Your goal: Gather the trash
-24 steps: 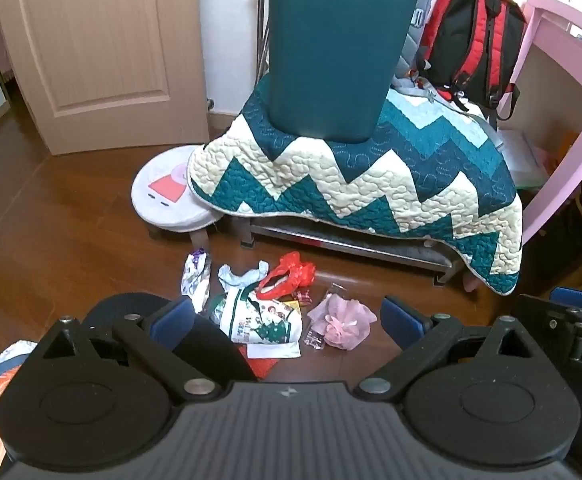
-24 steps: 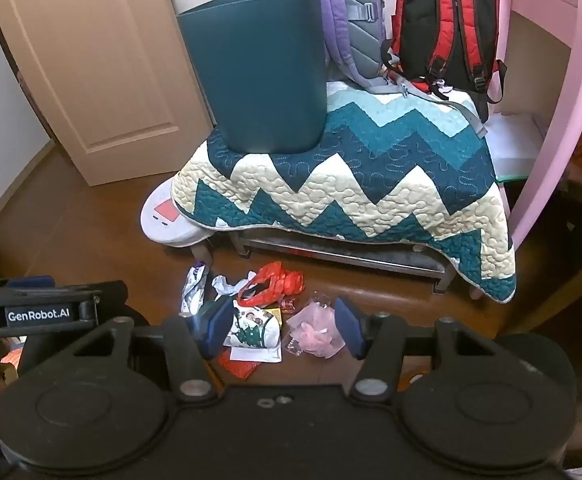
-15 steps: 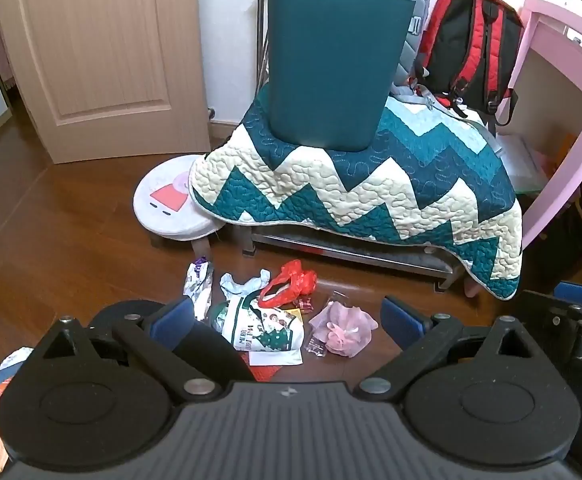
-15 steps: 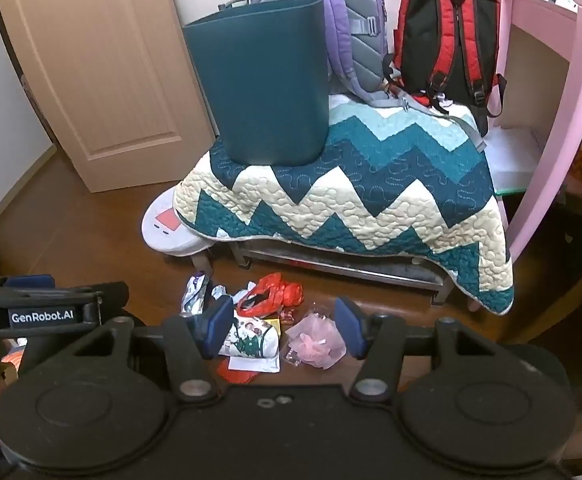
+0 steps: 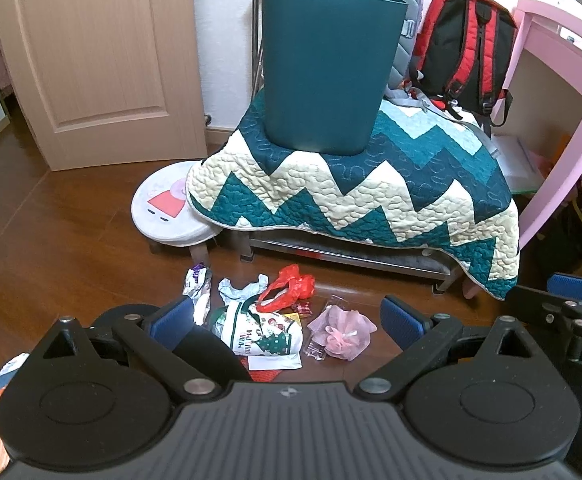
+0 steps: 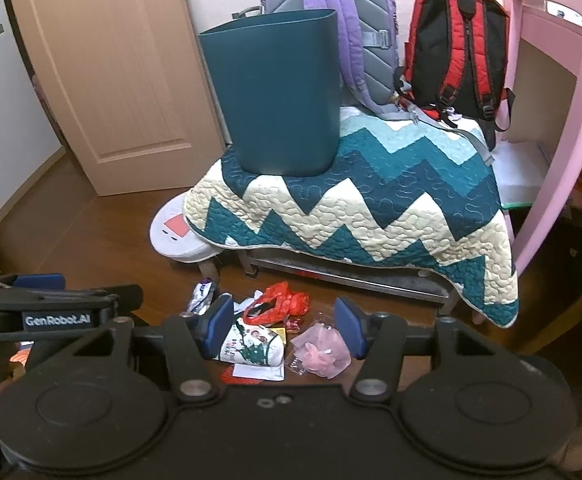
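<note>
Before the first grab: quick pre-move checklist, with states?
1. Left gripper open and empty: ok.
2. Right gripper open and empty: ok.
3. Trash pile in view on the floor, ahead of both grippers: ok.
4. Bin upright, mouth up, on the quilt: ok.
5. Bin empty inside: cannot tell, the interior is hidden.
6. Pink pouf free of the other pieces: cannot tell; a clear wrapper lies against it.

Both grippers, left gripper and right gripper, were matte black with blue pads, silver screws, round housings; white "GenRobot.AI" lettering.
</note>
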The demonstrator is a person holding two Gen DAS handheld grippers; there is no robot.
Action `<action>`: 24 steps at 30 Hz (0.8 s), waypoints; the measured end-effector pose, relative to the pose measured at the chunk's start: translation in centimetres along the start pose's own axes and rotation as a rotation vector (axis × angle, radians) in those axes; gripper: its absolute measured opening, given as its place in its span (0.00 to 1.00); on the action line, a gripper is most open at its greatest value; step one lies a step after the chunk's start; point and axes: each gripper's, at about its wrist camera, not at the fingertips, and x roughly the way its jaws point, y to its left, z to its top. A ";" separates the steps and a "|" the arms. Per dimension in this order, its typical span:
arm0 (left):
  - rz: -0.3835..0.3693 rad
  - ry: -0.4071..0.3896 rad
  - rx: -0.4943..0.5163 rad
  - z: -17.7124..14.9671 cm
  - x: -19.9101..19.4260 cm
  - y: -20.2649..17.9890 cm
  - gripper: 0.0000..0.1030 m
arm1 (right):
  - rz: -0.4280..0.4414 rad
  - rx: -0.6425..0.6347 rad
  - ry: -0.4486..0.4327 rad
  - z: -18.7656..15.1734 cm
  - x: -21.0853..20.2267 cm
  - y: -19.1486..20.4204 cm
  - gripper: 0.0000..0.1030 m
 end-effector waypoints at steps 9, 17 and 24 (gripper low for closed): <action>-0.009 0.007 0.010 -0.1 0.1 -0.1 0.97 | 0.019 -0.038 0.008 -0.1 0.2 0.8 0.54; -0.009 0.002 0.013 -0.1 0.0 -0.3 0.97 | 0.025 -0.053 0.009 -0.1 0.3 1.3 0.54; -0.016 -0.006 0.023 -0.3 -0.1 -0.5 0.97 | 0.029 -0.067 0.002 -0.2 0.2 1.6 0.54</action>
